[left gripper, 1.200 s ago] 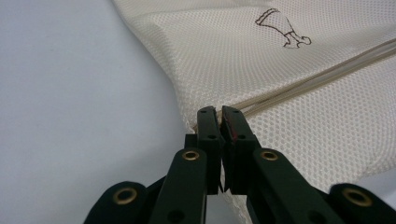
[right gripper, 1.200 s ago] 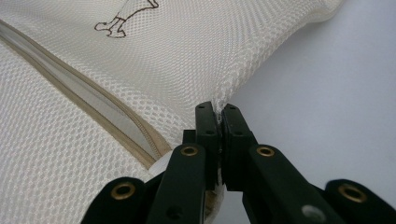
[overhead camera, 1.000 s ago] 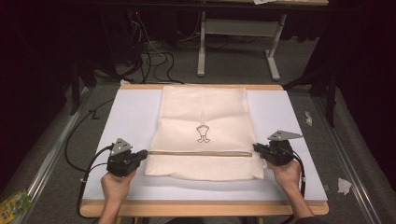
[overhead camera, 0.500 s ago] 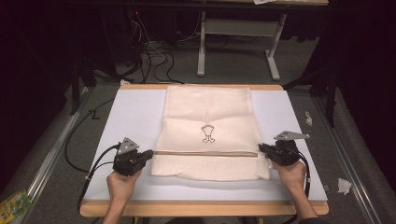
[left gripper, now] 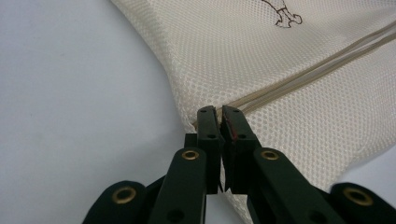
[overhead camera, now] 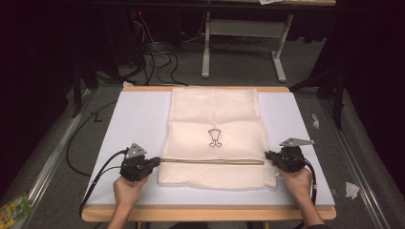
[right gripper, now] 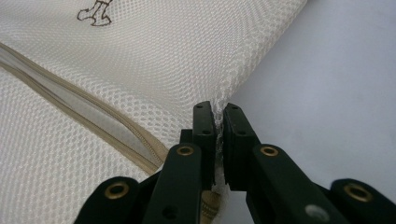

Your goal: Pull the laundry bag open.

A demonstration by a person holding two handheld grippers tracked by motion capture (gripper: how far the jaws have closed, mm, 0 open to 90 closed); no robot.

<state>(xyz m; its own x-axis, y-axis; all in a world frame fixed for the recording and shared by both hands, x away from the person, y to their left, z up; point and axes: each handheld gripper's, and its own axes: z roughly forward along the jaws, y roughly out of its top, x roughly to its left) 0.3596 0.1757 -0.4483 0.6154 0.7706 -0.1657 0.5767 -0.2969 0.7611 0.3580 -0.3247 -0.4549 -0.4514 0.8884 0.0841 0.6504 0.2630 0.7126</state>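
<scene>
We've got the cream mesh zip bag [overhead camera: 215,138] flat mid white surface [overhead camera: 133,119]. Our left tool [overhead camera: 155,162] pinches its left edge at the zip; right tool [overhead camera: 268,156] clamps the right edge.

The small dark emblem [overhead camera: 214,138] on the mesh bag [overhead camera: 215,114] is too tiny to identify.

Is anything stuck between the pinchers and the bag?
No. The left gripper and the right gripper are each shut right on an edge of the mesh bag, with nothing visible between.
</scene>
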